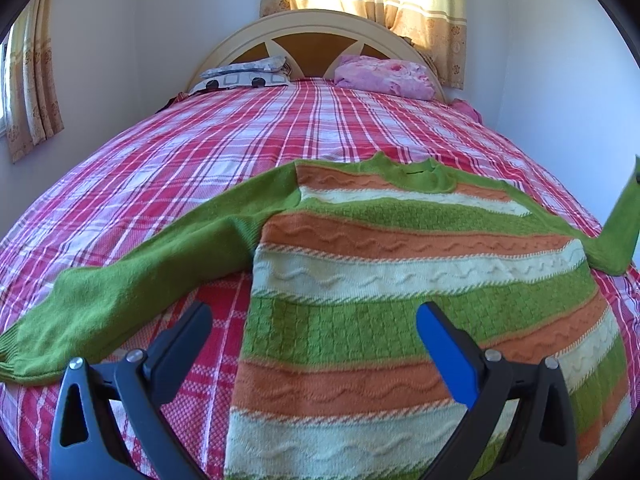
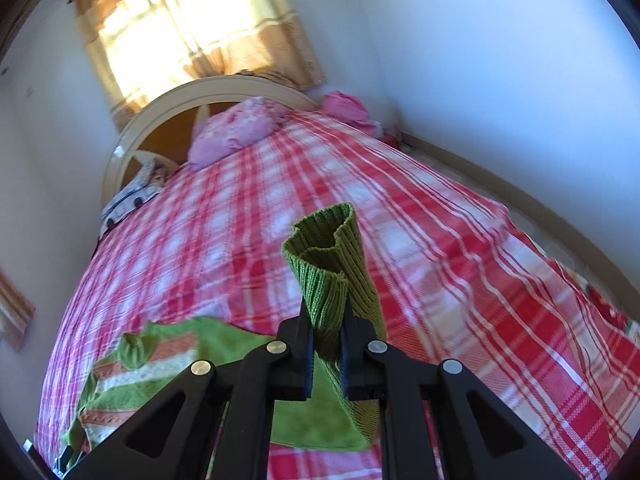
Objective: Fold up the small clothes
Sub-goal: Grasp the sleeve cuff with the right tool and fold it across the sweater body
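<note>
While our right claw (image 2: pixel 326 344) pinches the sweater (image 1: pixel 400 280) cuff (image 2: pixel 332 256), our spread left claw (image 1: pixel 316 324) idles; tugging risks skewing the body.

Ribbed knit sweater (image 1: pixel 400 280); woven plaid bedsheet (image 1: pixel 240 140), matt plastic claw (image 2: pixel 326 344)

No legible text or labels anywhere.

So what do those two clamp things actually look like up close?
Both are black plastic. The left gripper has two long tapering fingers, one faced with a bright blue pad, hinged on silver round pins, with triangular cut-outs in its arms. The right gripper has the same black linkage, silver pins and triangular cut-outs. No cables, sleeves or markings show.
</note>
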The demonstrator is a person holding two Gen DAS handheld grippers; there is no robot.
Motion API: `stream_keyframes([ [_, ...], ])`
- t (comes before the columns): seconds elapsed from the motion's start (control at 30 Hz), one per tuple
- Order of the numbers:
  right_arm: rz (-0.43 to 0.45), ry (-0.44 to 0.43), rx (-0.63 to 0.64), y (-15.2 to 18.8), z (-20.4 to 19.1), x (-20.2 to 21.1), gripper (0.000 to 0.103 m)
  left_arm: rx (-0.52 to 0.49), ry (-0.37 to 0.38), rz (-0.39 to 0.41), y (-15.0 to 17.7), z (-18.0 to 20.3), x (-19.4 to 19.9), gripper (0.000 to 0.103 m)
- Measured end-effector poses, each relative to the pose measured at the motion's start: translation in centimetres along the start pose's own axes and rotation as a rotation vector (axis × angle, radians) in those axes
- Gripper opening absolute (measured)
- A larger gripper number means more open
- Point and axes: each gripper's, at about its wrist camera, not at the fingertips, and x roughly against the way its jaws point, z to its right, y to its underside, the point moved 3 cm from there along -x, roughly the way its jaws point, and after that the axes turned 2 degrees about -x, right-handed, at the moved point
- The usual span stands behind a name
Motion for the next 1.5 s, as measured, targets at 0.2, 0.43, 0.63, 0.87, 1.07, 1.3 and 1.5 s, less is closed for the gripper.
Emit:
stream_keyframes([
  [0.2,0.020,-0.070,0.080,-1.4,-6.6,0.8,0.009,0.017,0.017,-0.008,0.5,-0.4,0.2,0.103],
  [0.43,0.040,-0.154,0.198,-2.2,-15.4,1.6,0.009,0.037,0.031,0.006,0.5,-1.1,0.8,0.103],
  [0.63,0.035,-0.241,0.291,-0.8,-22.4,1.9,0.009,0.062,0.035,0.006,0.7,-2.2,1.0,0.103],
  [0.87,0.001,-0.327,0.374,3.0,-30.0,1.0,0.009,0.091,0.033,0.017,0.8,-3.6,1.5,0.103],
  [1.07,-0.050,-0.401,0.454,8.2,-36.7,-0.9,0.009,0.115,0.026,0.011,1.2,-4.5,1.5,0.103],
  [1.3,-0.187,-0.430,0.504,18.5,-41.7,-6.7,0.009,0.124,0.000,0.001,1.8,-5.9,1.9,0.103],
  [1.5,-0.401,-0.411,0.569,26.5,-38.8,-11.2,0.063,0.124,-0.026,-0.015,2.4,-7.1,1.7,0.103],
])
